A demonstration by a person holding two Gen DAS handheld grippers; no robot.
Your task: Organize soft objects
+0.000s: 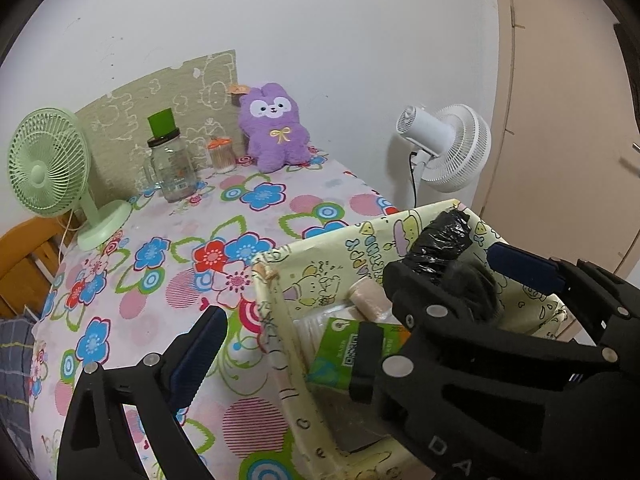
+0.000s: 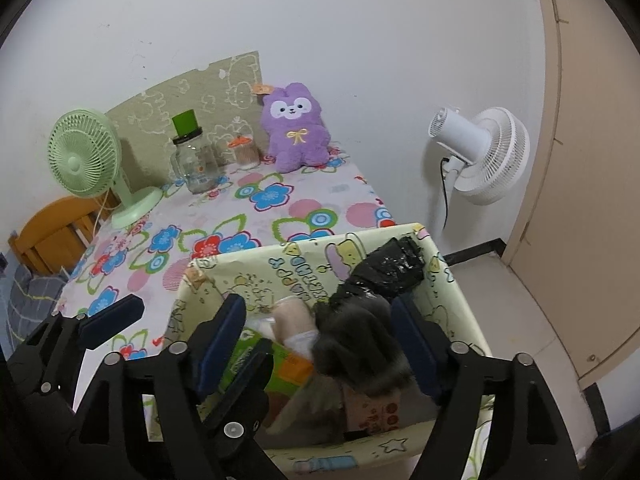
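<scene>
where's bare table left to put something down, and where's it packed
Free: the floral tablecloth between the green fan, the purple plush and the yellow storage box. Crowded: the back row of glass jar and toothpick holder, and the box, full, with both sets of fingers at it.

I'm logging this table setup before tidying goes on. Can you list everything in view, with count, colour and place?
storage box: 1, pale yellow with cartoon prints, near table edge
dark fuzzy item: 1, grey-black, in the box between the right fingers
black plastic bundle: 1, black, on the box's far right rim
green packet: 1, green, inside the box
plush toy: 1, purple, far table edge by the wall
glass jar: 1, clear, dark lid, left of the plush
small container: 1, orange lid, between jar and plush
desk fan: 1, light green, table's left
standing fan: 1, white, on the floor to the right
tablecloth: 1, floral
left gripper: 1, black, open
right gripper: 1, black, open
</scene>
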